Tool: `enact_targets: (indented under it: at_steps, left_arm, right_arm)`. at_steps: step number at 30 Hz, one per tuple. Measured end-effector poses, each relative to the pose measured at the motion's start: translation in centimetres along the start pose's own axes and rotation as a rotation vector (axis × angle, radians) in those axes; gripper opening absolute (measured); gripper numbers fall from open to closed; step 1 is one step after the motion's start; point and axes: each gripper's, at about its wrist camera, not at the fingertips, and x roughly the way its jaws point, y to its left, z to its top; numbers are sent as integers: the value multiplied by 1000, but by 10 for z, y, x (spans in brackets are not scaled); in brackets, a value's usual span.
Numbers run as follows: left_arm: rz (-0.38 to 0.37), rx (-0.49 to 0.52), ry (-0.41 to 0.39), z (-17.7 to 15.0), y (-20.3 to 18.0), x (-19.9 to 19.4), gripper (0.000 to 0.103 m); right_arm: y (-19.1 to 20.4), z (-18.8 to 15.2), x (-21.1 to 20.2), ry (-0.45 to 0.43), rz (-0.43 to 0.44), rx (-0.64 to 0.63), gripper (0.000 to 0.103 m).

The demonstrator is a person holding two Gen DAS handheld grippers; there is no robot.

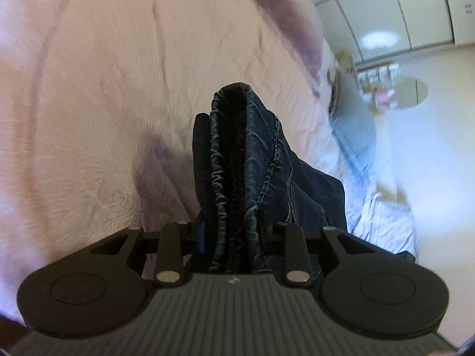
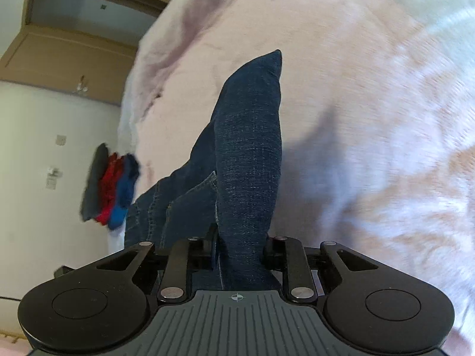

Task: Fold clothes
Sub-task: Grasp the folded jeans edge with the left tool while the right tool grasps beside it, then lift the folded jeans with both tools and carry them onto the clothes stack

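Dark blue jeans [image 1: 267, 160] hang lifted above a pink fleecy blanket [image 1: 89, 103]. In the left wrist view their gathered elastic waistband is bunched upright between the fingers of my left gripper [image 1: 234, 130], which is shut on it. One black finger [image 1: 200, 148] shows at the left of the denim; the other is hidden behind the cloth. In the right wrist view a fold of the jeans [image 2: 249, 154] stands up between the jaws of my right gripper [image 2: 248, 231], shut on it, with both fingers covered by denim. More denim trails off to the left.
The blanket [image 2: 356, 89] covers a bed. A small stack of folded dark, red and blue clothes [image 2: 109, 187] lies at the bed's edge. Beyond it are pale floor [image 1: 430, 148], white wall panels and a wooden door frame [image 2: 59, 53].
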Motion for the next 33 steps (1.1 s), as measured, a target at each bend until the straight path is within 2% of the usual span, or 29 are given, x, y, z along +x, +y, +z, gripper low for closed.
enact_targets:
  at_steps: [6,10,13,17,24,28,33]
  left_arm:
    - [23,-51,-126,17,-3,-87,25]
    - [31,-62,-206,43,9,-146,25]
    - [27,-55,-259,76,26,-191,25]
    - [17,-25,-280,144,59,-249,25]
    - [15,84,-254,294,106,-352,25]
    - [0,135,-263,382,118,-393,25]
    - [-29,161,-296,461,131,-410,26]
  right_arm:
    - [79,9,18,55,61,-34,23]
    - [141,14,58,93,107,-81,23]
    - [190,15,93,108,142,-120,23]
    - [262,1,152,90,180,-147,23]
    - [386,-26,259,6,209,-70,23]
    - [456,-15,315,-34,228,-74,23]
    - [520,16,374,-66,249,-87,23]
